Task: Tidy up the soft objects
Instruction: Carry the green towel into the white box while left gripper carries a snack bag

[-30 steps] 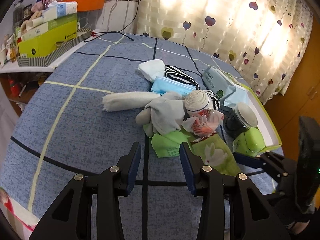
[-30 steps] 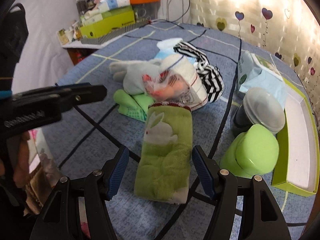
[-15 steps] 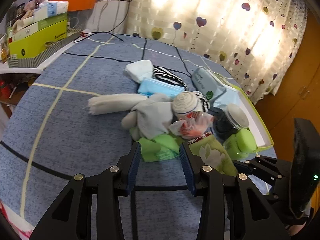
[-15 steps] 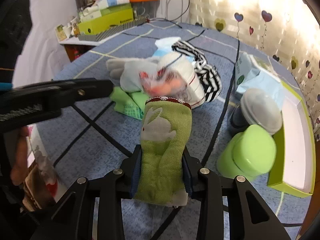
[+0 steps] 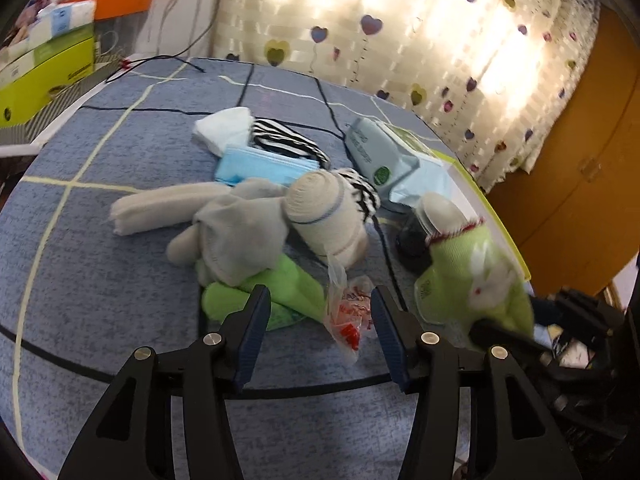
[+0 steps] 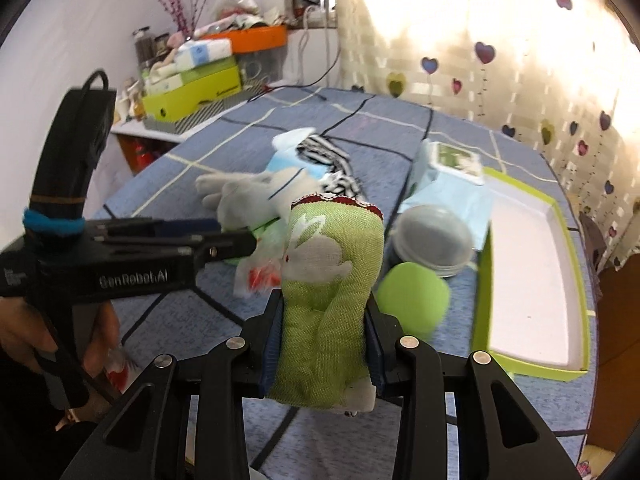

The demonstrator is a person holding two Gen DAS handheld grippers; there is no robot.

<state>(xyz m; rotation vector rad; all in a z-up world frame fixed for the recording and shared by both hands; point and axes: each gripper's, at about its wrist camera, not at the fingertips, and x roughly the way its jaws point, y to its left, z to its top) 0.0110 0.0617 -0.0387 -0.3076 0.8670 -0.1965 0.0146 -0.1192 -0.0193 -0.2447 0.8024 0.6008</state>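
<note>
My right gripper (image 6: 324, 344) is shut on a green rabbit-print cloth pouch (image 6: 328, 280) and holds it lifted off the table; the pouch also shows in the left wrist view (image 5: 476, 280). My left gripper (image 5: 320, 332) is open, low over the blue cloth table, with a clear plastic packet with red contents (image 5: 348, 320) between its fingers. Beyond lies a pile: grey socks (image 5: 236, 232), a rolled beige sock (image 5: 324, 216), a green cloth (image 5: 276, 296), a striped sock (image 5: 288, 144), a blue face mask (image 5: 260, 166).
A green-rimmed white tray (image 6: 532, 280) lies at the table's right edge. Beside it are a dark lidded jar (image 6: 432, 240), a green round container (image 6: 412, 300) and a wet-wipes pack (image 6: 448, 184). Boxes (image 5: 44, 68) are stacked on a shelf at the back left.
My right gripper closed on the green pouch and lifted it off the table. The plastic packet slid off the pile and now lies between my left fingers.
</note>
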